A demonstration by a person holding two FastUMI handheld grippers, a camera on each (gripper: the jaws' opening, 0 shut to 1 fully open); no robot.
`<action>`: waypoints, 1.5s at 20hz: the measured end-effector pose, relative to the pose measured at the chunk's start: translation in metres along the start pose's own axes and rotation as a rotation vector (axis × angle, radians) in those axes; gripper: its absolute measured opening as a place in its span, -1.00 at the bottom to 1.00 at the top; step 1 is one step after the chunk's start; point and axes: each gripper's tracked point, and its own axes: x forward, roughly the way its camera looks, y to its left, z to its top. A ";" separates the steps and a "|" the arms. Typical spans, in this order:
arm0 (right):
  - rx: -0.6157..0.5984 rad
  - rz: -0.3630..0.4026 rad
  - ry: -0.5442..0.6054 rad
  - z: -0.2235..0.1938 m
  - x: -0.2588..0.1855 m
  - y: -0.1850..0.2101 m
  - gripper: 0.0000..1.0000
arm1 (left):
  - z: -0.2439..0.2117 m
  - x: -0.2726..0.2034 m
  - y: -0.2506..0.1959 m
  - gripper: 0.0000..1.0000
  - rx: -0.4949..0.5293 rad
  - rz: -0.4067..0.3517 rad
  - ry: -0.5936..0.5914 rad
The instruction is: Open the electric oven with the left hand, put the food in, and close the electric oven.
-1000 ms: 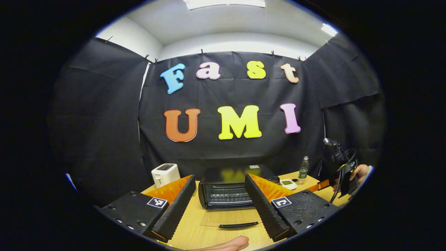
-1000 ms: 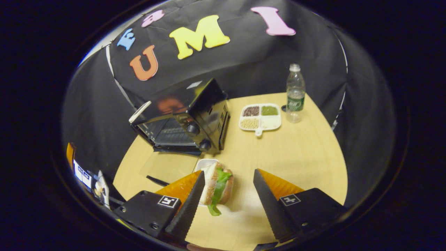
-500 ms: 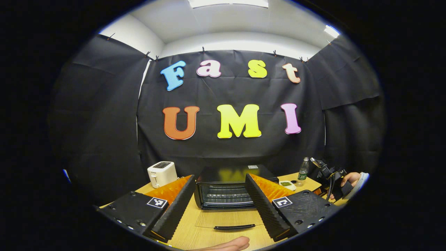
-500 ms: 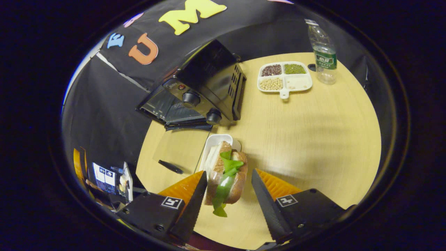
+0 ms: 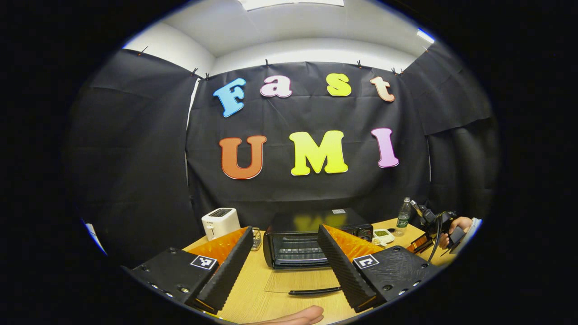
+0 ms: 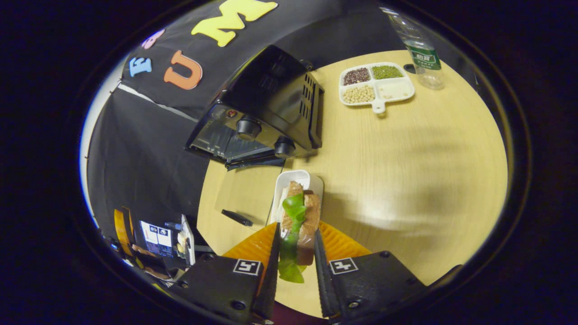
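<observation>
Sandwich (image 6: 299,221) now sits pinched between the right gripper (image 6: 294,266) fingers, which were spread wide either side of it a moment ago; both press its flanks above the white dish (image 6: 289,180). Pickup looks done, so I'd expect the carry next. The toaster oven (image 5: 311,239) already stands with its glass door (image 5: 300,282) dropped flat on the table (image 6: 406,180). The left gripper (image 5: 284,266) hangs back, spread wide and holding nothing.
</observation>
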 end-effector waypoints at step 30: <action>0.341 0.244 -0.594 0.004 0.110 0.194 -0.24 | -0.024 -0.065 0.074 0.84 -0.058 -0.050 -0.012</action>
